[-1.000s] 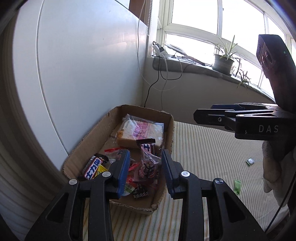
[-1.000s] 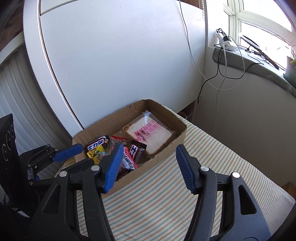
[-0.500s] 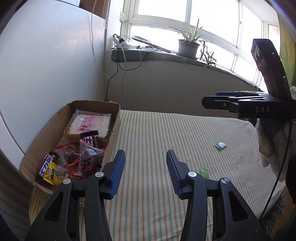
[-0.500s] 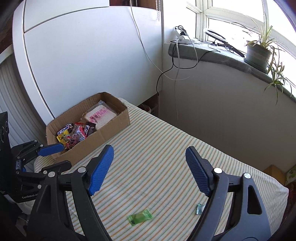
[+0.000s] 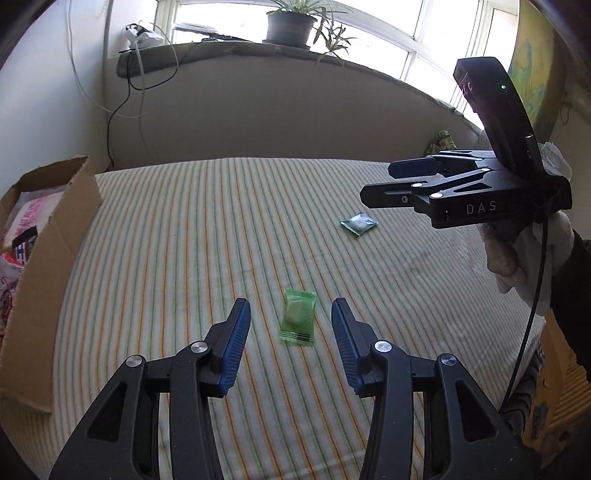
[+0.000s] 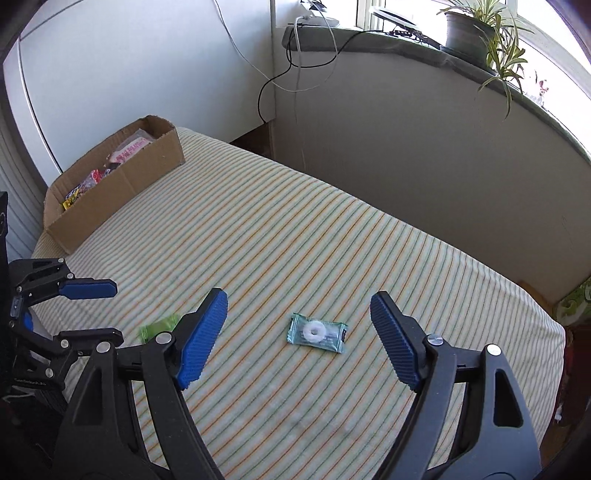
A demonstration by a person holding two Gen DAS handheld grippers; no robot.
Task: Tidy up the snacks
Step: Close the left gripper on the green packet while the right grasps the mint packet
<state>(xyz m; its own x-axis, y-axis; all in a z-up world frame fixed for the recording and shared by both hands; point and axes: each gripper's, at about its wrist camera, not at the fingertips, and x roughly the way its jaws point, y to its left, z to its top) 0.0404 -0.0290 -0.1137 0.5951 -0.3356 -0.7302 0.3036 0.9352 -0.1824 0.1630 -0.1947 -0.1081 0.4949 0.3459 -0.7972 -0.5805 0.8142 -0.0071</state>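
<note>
A light green snack packet (image 5: 297, 321) lies on the striped cloth, between and just ahead of the open blue jaws of my left gripper (image 5: 287, 323); it shows partly in the right wrist view (image 6: 159, 326). A teal packet with a white ring sweet (image 6: 317, 332) lies between the wide-open jaws of my right gripper (image 6: 299, 317); it also shows in the left wrist view (image 5: 359, 223). My right gripper (image 5: 376, 181) hovers above it. A cardboard box (image 6: 114, 192) holding several snacks stands at the far left (image 5: 55, 236). Both grippers are empty.
The striped cloth covers a table (image 6: 332, 240) against a grey wall. A window sill with a potted plant (image 6: 469, 26) and cables runs behind. A white panel (image 6: 129, 74) stands behind the box. My left gripper shows at left (image 6: 88, 314).
Both grippers have swung right, away from the box, and lowered over the loose packets. The left gripper's jaws have opened wider.
</note>
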